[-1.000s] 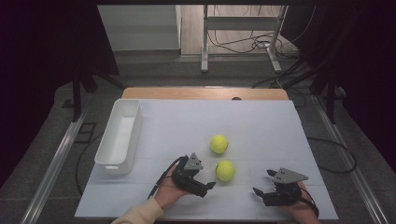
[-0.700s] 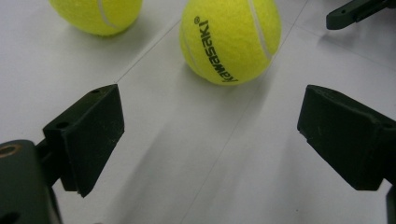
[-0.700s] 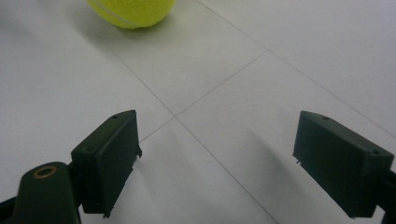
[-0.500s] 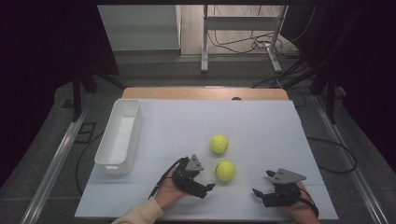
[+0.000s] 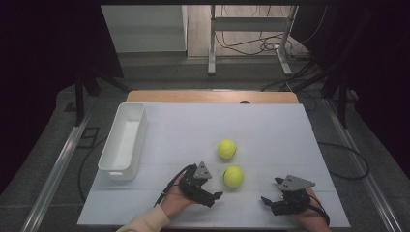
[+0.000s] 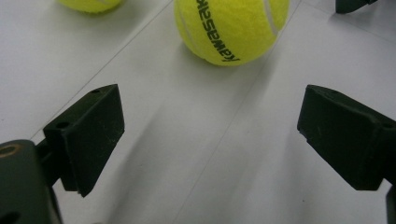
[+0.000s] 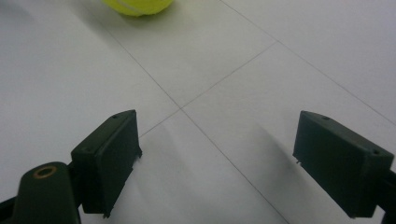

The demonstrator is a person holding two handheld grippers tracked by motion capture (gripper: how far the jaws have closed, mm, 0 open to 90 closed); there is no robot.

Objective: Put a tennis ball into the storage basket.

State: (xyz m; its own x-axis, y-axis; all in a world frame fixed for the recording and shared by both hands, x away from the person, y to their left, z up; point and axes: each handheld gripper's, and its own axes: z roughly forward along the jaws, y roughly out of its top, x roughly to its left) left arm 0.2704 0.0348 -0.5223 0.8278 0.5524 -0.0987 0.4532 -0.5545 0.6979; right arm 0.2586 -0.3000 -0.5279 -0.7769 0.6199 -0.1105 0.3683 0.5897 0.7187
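Note:
Two yellow tennis balls lie on the white table point(image 5: 270, 125), the far ball point(image 5: 226, 149) behind the near ball point(image 5: 233, 177). My left gripper point(image 5: 213, 187) rests low just left of the near ball, open, its jaws pointing right toward it. From the left gripper view, the near ball point(image 6: 231, 28) sits ahead of the open left gripper point(image 6: 210, 135), outside the jaws, and the far ball point(image 6: 88, 3) peeks in at the top left. My right gripper point(image 5: 270, 190) lies at the front right, open and empty. The right gripper view has a ball point(image 7: 137, 5) far ahead of the open right gripper point(image 7: 217, 158).
A long white bin point(image 5: 123, 140) stands empty along the table's left side. A wooden strip point(image 5: 212, 96) borders the far edge. Cables and a metal stand point(image 5: 251, 43) lie on the floor beyond. A hand and pale sleeve point(image 5: 145, 222) come in at the bottom.

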